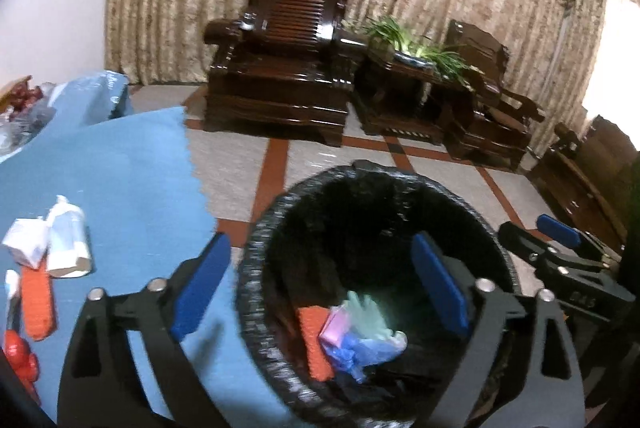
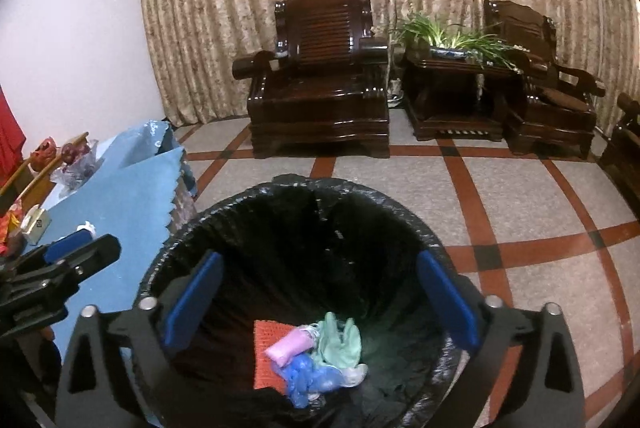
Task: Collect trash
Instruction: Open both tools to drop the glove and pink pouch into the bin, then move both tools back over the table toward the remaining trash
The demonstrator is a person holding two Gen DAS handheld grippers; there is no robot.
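Both grippers are over the bin (image 2: pixel 280 220) with jaws spread wide and nothing in them. The right gripper (image 2: pixel 320 300) sits square above the opening; the left gripper (image 1: pixel 320 288) straddles the rim next to the table (image 1: pixel 132 167). Trash (image 2: pixel 316 360) already lies at the bottom, well below the jaws. More scraps (image 1: pixel 52 244) are on the blue cloth, left of the left jaws.
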